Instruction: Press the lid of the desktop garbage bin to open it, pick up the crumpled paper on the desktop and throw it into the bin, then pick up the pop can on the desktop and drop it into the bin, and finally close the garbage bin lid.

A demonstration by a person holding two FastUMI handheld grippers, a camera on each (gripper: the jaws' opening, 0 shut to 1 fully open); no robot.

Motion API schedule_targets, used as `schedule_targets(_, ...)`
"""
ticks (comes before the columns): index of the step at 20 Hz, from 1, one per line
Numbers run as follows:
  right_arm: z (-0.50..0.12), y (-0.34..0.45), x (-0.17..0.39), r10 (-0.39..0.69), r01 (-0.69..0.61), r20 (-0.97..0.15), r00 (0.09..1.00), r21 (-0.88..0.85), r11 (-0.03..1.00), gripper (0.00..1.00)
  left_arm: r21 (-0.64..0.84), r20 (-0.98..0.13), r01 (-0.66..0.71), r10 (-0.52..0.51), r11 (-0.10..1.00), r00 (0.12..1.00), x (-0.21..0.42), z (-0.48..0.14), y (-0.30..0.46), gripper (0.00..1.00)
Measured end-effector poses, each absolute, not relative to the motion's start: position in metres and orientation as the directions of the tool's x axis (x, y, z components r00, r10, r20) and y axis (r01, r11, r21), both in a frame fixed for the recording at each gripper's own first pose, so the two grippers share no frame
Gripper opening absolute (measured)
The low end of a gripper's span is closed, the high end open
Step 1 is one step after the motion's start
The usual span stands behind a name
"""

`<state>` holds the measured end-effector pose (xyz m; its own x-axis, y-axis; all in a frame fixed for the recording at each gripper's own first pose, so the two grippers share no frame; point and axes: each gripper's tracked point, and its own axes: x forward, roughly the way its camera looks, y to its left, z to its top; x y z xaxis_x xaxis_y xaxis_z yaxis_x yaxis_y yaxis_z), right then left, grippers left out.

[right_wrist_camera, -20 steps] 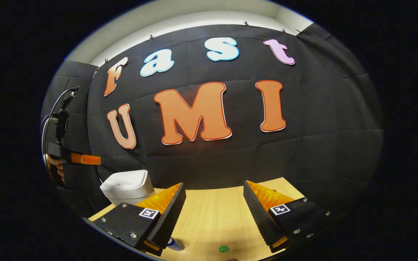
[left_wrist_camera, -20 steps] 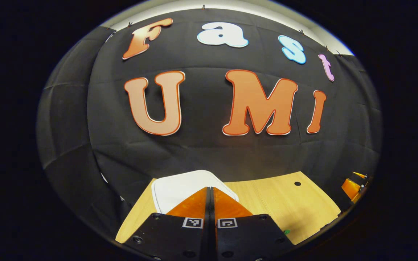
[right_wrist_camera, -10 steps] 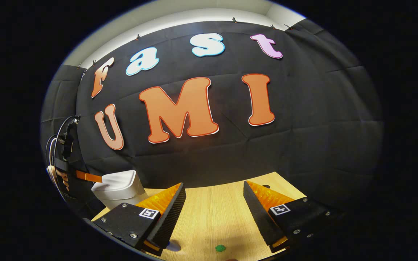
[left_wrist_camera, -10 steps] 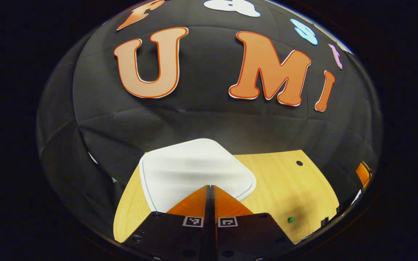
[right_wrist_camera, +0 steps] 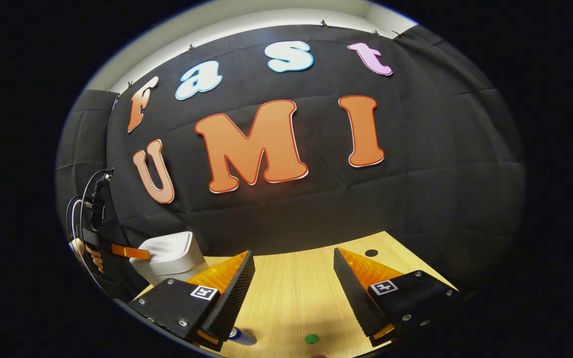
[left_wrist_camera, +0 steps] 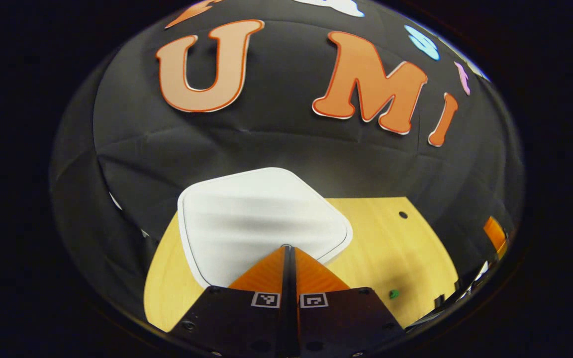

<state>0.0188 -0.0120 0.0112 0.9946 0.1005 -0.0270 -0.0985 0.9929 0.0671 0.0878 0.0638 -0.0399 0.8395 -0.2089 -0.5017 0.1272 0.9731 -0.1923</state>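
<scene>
Pressing position, left gripper (left_wrist_camera: pixel 287 247): its two fingers are brought fully together with nothing between them, and their joined tips sit at the near edge of the white lid (left_wrist_camera: pixel 261 219) of the garbage bin (right_wrist_camera: pixel 169 258). Whether the tips actually touch the lid cannot be told from the left gripper view.

Garbage bin: white, rounded-square body, standing at the far left corner of the table (right_wrist_camera: pixel 291 293), close against the black cloth wall. Lid lies flat and closed on top in both views.

Left gripper as seen from the right gripper view (right_wrist_camera: pixel 137 252): reaches in from the left edge, level with the top of the bin, tips over the lid's left side. A hand (right_wrist_camera: pixel 92 254) holds it from behind, and cables rise above it.

Right gripper (right_wrist_camera: pixel 294 278): fingers spread wide, empty, hanging above the middle of the table, well apart from the bin.

Pop can (right_wrist_camera: pixel 240 336): a small part of it shows at the bottom edge of the right gripper view, just beside the right gripper's left finger, on the table. Too little is visible to tell whether it stands or lies.

Green dot (right_wrist_camera: pixel 311 339): small, on the table between the right gripper's fingers, near the bottom edge.

Table: light wood grain, with a small dark round hole (right_wrist_camera: pixel 371 253) near its far right side.
</scene>
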Motion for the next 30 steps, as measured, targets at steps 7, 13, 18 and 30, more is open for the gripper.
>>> schedule_targets(7, 0.022, -0.006, 0.012, 0.108, -0.107, -0.006, 0.994, 0.054, 0.993, 0.95, -0.091, -0.386, -0.001, -0.035, 0.996, 0.922, 0.068, 0.008, 0.094, 0.0)
schedule_targets(13, 0.023, -0.005, 0.002, 0.112, -0.112, -0.007, 0.994, 0.041, 0.993, 0.95, -0.082, -0.232, 0.013, -0.032, 0.997, 0.972, 0.042, 0.056, 0.081, 0.0)
schedule_targets(18, 0.026, -0.008, -0.005, 0.11, -0.11, 0.002, 0.994, 0.022, 0.994, 0.95, -0.11, -0.166, 0.021, -0.04, 0.994, 0.985, 0.029, 0.063, 0.07, 0.0)
schedule_targets(30, 0.025, -0.009, -0.009, 0.124, -0.124, -0.014, 0.992, 0.021, 0.992, 0.95, -0.095, -0.176, 0.082, -0.098, 0.992, 0.979, 0.005, 0.041, 0.034, 0.0)
